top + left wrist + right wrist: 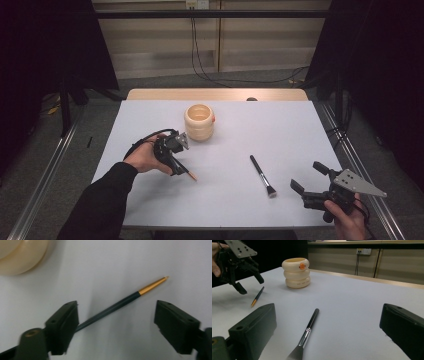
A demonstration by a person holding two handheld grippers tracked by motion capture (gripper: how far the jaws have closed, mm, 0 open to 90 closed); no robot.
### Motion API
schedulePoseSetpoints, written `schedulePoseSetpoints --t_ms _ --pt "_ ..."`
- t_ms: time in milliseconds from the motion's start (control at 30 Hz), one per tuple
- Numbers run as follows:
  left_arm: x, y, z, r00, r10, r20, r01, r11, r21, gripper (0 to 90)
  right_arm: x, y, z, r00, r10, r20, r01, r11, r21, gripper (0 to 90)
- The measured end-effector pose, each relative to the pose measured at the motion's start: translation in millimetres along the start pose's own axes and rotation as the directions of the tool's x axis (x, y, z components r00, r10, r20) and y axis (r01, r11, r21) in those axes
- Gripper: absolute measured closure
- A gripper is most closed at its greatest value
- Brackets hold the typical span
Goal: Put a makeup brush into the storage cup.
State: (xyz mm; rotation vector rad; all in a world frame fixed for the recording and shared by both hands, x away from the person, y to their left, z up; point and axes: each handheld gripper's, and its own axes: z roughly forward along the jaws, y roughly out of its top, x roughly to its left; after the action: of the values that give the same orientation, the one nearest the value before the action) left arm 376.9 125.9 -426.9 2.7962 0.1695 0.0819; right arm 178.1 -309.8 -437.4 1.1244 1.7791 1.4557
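Observation:
A dark pencil-like stick with a gold tip (pixel 189 174) lies flat on the white table (pixel 280 125). My left gripper (pixel 176 169) hangs over it, pointing down and open. In the left gripper view the stick (pixel 150 286) runs slantwise between the jaws (pixel 116 306) and passes close by the left one; neither pad presses on it. A black-handled makeup brush (pixel 261 175) lies right of centre. My right gripper (pixel 306 175) stands open at the front right, with the brush (pixel 308 327) just ahead of its spread jaws (pixel 328 308). A cream ribbed holder (pixel 199 121) stands upright behind.
The right gripper view also shows the left gripper (pixel 250 285), the stick (pixel 257 297) and the holder (pixel 296 272), which bears an orange mark. A wooden strip (pixel 217 94) borders the far edge. Metal rails (pixel 45 170) flank the table. Cables (pixel 200 60) trail on the floor behind.

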Motion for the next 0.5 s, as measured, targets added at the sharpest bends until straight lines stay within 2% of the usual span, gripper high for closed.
schedulePoseSetpoints --t_ms 300,400,433,500 --pt "-2.1 1.9 10.8 0.9982 0.059 -0.002 -0.059 0.9973 0.043 31.1 0.1 -0.1 -0.2 1.0000 -0.001 -0.003 0.001 1.000 0.001 0.7" --pt "-1.7 3.5 11.8 0.9981 0.061 0.012 -0.061 0.9970 0.048 33.8 0.3 -0.2 0.2 1.0000 0.004 -0.003 -0.004 1.000 0.002 0.7" --pt "-0.8 4.8 12.4 0.9961 0.088 0.013 -0.088 0.9943 0.059 34.1 0.3 -0.3 0.6 1.0000 0.001 0.000 -0.001 1.000 0.001 0.7" --pt "-3.5 5.8 18.2 0.9971 0.071 0.025 -0.072 0.9963 0.046 35.8 0.2 -0.3 0.5 1.0000 0.001 -0.001 -0.001 1.000 0.002 0.7"
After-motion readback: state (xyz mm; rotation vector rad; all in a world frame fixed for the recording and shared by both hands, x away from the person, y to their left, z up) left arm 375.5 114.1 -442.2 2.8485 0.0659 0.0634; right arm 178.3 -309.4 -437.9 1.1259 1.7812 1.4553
